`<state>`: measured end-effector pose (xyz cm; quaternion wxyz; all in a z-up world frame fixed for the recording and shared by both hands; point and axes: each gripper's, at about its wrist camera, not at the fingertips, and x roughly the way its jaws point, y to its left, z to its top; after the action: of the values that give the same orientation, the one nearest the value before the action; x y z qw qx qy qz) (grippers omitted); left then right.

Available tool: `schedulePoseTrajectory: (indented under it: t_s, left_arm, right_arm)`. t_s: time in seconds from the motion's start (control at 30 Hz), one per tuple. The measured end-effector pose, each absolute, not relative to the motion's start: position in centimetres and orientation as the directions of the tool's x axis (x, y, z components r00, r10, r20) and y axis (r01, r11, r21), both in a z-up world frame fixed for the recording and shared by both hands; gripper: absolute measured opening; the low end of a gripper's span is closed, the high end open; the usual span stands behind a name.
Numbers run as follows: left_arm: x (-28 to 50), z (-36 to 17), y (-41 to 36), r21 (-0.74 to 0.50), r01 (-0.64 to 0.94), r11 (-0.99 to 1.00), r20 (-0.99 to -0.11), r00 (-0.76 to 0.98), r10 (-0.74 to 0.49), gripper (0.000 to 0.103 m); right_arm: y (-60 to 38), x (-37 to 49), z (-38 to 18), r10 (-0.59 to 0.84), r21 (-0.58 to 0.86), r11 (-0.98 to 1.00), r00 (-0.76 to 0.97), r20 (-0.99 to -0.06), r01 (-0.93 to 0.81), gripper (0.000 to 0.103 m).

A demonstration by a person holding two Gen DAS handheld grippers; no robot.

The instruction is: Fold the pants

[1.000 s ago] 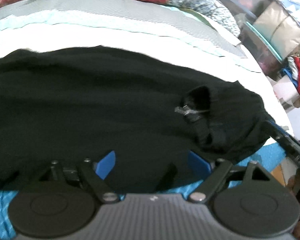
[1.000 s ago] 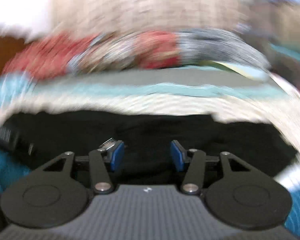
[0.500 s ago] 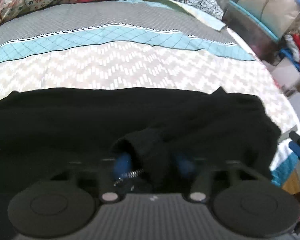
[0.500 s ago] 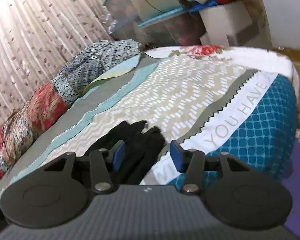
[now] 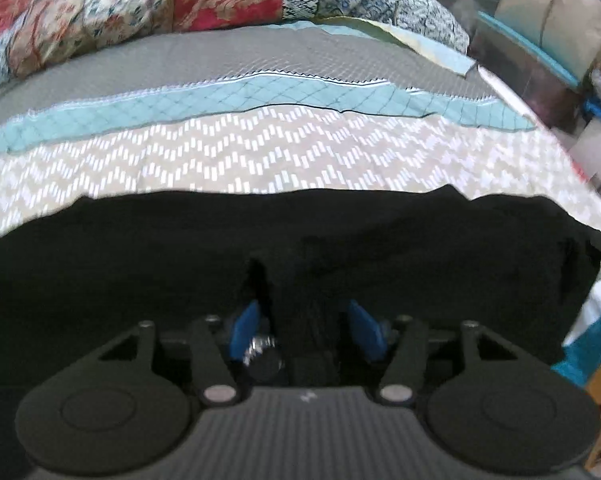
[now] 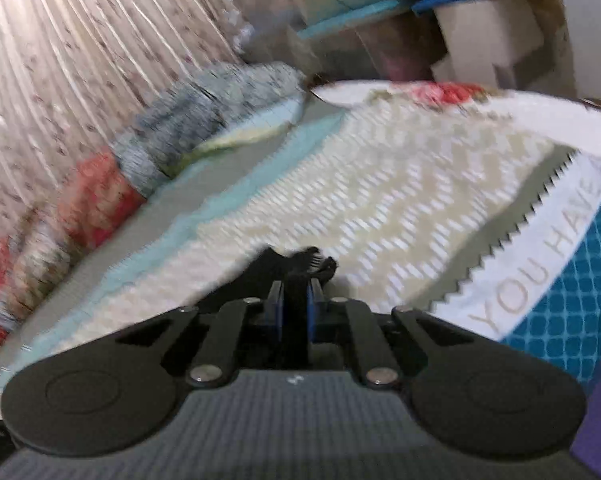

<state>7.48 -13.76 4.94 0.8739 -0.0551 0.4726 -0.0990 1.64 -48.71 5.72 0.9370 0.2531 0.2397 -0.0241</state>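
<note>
The black pants (image 5: 260, 248) lie spread across the patterned bedspread (image 5: 284, 156), filling the lower half of the left wrist view. My left gripper (image 5: 304, 326) sits low over them with its blue pads apart and a bunch of black cloth with a metal fastener (image 5: 260, 350) between them. In the right wrist view my right gripper (image 6: 295, 300) is shut on a thin edge of the pants (image 6: 300, 264), which sticks out past the pads at the cloth's end.
A patchwork quilt (image 5: 188, 4) is piled along the far side of the bed. Curtains (image 6: 80, 60) hang behind it. Storage boxes and clothes (image 6: 420, 4) stand beyond the bed's end. The bedspread's blue edge (image 6: 572, 300) drops off at the right.
My right gripper has closed on the pants' edge; half a second ago its pads were apart. My left gripper has moved in over the waist area, and its pads stand wider than half a second ago.
</note>
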Motion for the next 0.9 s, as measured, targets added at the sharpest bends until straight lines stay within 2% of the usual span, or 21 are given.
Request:
schedulePoseTrajectory:
  t_s: [0.2, 0.3, 0.37, 0.47, 0.57, 0.6, 0.63, 0.67, 0.7, 0.77, 0.9]
  left_arm:
    - [5.8, 5.8, -8.9, -0.381, 0.043, 0.924, -0.769, 0.540, -0.342, 0.059]
    - [5.0, 5.8, -6.1, -0.436, -0.003, 0.900, -0.752, 0.551, -0.362, 0.065]
    - [4.5, 5.6, -4.3, -0.454, -0.040, 0.890, -0.747, 0.562, -0.356, 0.074]
    - [3.8, 5.0, -1.9, -0.457, -0.098, 0.884, -0.754, 0.570, -0.326, 0.074]
    - [3.5, 4.1, -0.2, -0.464, -0.151, 0.873, -0.768, 0.559, -0.312, 0.074]
    - [3.4, 4.0, 0.1, -0.466, -0.158, 0.871, -0.770, 0.557, -0.311, 0.074]
    - [3.3, 4.0, 0.3, -0.469, -0.159, 0.869, -0.769, 0.557, -0.313, 0.074]
    - [3.3, 4.1, 0.3, -0.473, -0.154, 0.868, -0.765, 0.560, -0.317, 0.074]
    - [3.3, 4.3, 0.2, -0.475, -0.140, 0.869, -0.758, 0.566, -0.323, 0.074]
    - [3.6, 5.0, -0.6, -0.474, -0.105, 0.874, -0.745, 0.576, -0.335, 0.074]
    - [4.4, 6.7, -3.2, -0.482, 0.007, 0.876, -0.702, 0.595, -0.391, 0.074]
  right_arm:
    - [-41.8, 0.0, 11.6, 0.288, 0.440, 0.889, 0.900, -0.326, -0.125, 0.013]
    - [-36.7, -0.5, 12.7, 0.400, 0.392, 0.880, 0.864, -0.305, -0.269, 0.013]
    - [-32.9, -0.7, 12.2, 0.479, 0.370, 0.859, 0.814, -0.329, -0.355, 0.013]
    - [-27.3, -1.0, 9.7, 0.527, 0.271, 0.850, 0.741, -0.416, -0.453, 0.013]
    - [-22.7, -0.8, 5.2, 0.517, 0.165, 0.836, 0.652, -0.555, -0.522, 0.015]
    - [-21.6, -0.2, 3.2, 0.483, 0.133, 0.837, 0.601, -0.636, -0.531, 0.020]
    - [-21.2, -0.1, 2.1, 0.455, 0.105, 0.839, 0.584, -0.672, -0.534, 0.020]
    - [-21.3, -0.7, 2.3, 0.461, 0.084, 0.836, 0.609, -0.645, -0.542, 0.022]
    - [-21.6, -1.0, 3.1, 0.477, 0.091, 0.827, 0.607, -0.635, -0.554, 0.039]
    - [-22.9, -1.8, 5.0, 0.538, 0.152, 0.805, 0.595, -0.597, -0.574, 0.059]
    - [-26.8, -3.1, 8.6, 0.555, 0.209, 0.825, 0.678, -0.482, -0.526, 0.057]
